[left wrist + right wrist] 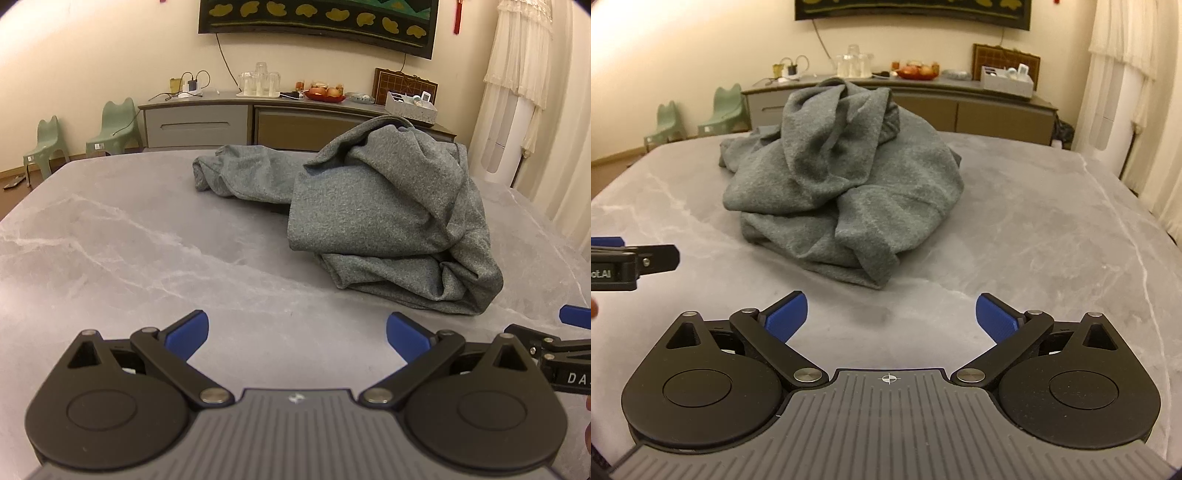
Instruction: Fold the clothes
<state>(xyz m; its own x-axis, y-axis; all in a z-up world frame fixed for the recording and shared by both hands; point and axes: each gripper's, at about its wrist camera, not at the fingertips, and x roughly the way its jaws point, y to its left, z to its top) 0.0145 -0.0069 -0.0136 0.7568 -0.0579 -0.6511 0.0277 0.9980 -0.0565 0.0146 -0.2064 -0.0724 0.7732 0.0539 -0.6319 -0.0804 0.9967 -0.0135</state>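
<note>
A grey knit garment (388,214) lies crumpled in a heap on the grey marble table (129,251), with one part trailing off to the far left. In the right wrist view the same garment (846,192) is piled straight ahead. My left gripper (297,334) hovers open over bare table, short of the heap and to its left, its blue pads (192,332) wide apart. My right gripper (891,317) is also open with nothing between its fingers, just short of the heap's near edge. Each gripper shows at the edge of the other's view.
Behind the table stands a low grey sideboard (229,118) with glassware, a fruit bowl and boxes on it. Two green small chairs (110,129) stand at the far left. White curtains (524,74) hang at the right. Bare tabletop surrounds the heap.
</note>
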